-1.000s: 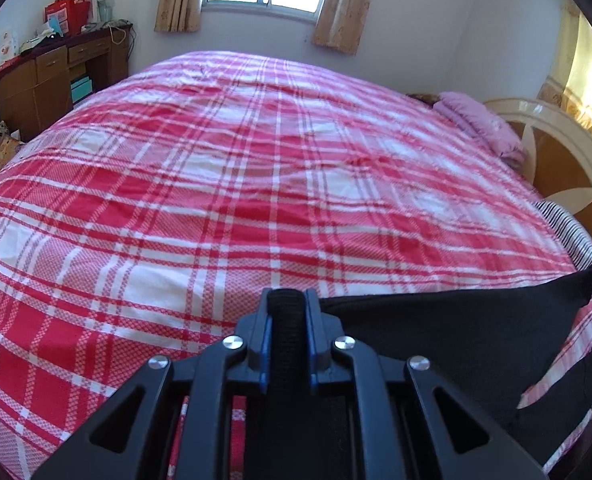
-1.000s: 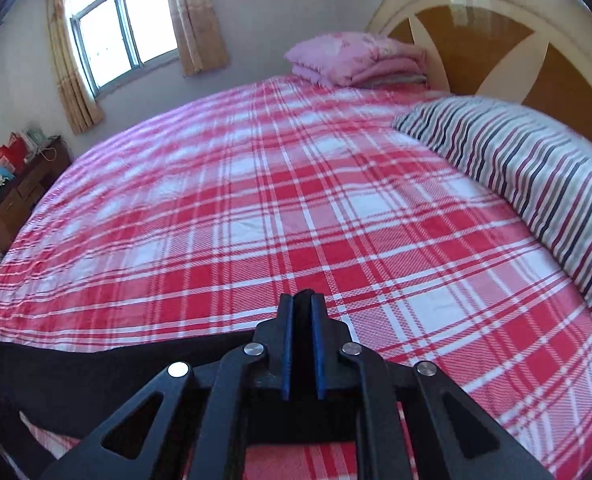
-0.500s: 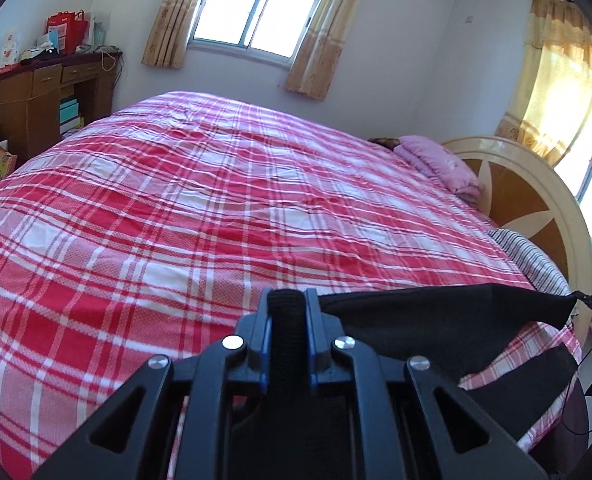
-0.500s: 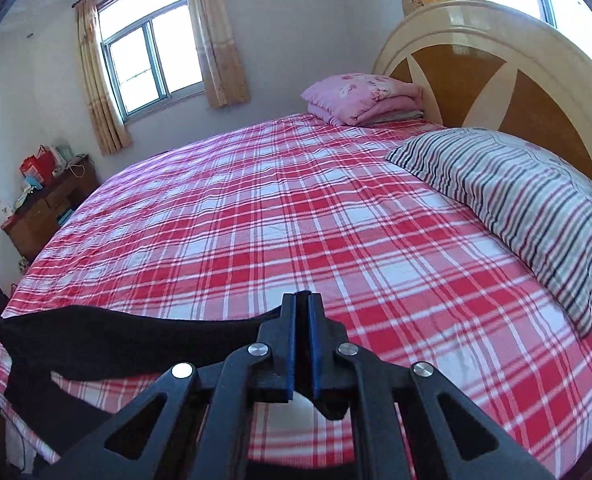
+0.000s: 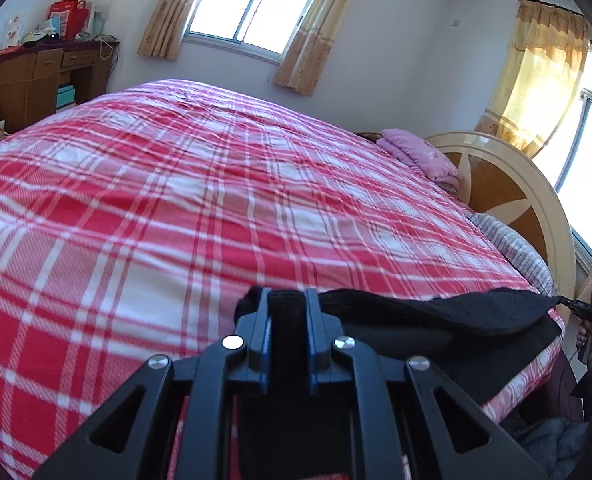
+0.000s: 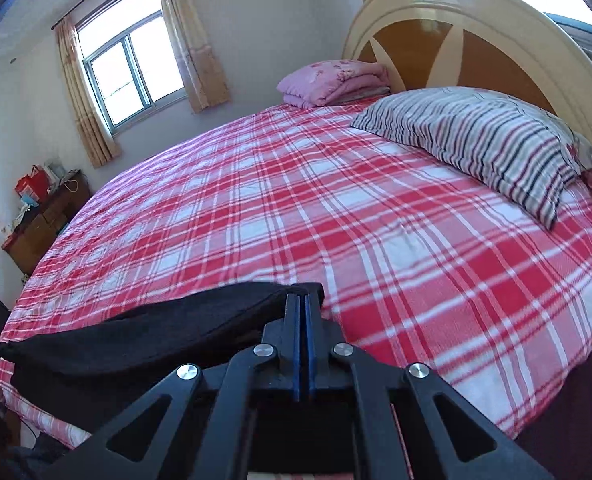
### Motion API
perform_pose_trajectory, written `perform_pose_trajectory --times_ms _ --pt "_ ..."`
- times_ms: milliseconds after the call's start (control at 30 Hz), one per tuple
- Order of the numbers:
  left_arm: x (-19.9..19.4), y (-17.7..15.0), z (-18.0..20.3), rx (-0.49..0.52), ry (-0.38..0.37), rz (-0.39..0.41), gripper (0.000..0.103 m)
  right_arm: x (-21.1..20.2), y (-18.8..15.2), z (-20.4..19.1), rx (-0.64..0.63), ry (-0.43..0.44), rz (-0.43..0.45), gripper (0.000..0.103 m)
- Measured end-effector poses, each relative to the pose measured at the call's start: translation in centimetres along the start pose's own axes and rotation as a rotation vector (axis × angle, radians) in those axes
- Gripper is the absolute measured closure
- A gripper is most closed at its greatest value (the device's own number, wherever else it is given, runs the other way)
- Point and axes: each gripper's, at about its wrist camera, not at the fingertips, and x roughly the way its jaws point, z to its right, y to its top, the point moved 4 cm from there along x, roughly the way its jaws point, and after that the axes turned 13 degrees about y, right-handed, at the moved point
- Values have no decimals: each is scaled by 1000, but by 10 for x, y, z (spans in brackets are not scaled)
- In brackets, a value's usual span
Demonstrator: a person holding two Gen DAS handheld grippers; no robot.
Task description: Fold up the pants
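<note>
Left tongs point(image 5: 287, 308) and right tongs point(image 6: 304, 312) each pinch an end of soft black pants point(image 6: 143, 332), stretched taut above the plaid bed point(image 5: 215, 208).

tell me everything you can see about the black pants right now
The black pants look like plain, soft, matte fabric with no visible pattern. They are held up and stretched between the two grippers: the left gripper is shut on one end, the right gripper on the other. The top edge sags a little between them, and the rest hangs down in front of the near edge of the red plaid bed. Legs and waistband cannot be told apart here.
</note>
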Motion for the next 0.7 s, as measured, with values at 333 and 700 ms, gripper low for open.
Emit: perform_pose_trajectory --times_ms 333,700 --pt "-13 -33 1 157 27 12 78 -14 -40 22 55 -56 -31 101" --pt "-47 -48 -45 154 161 1 50 -48 -38 19 25 -190 62 101"
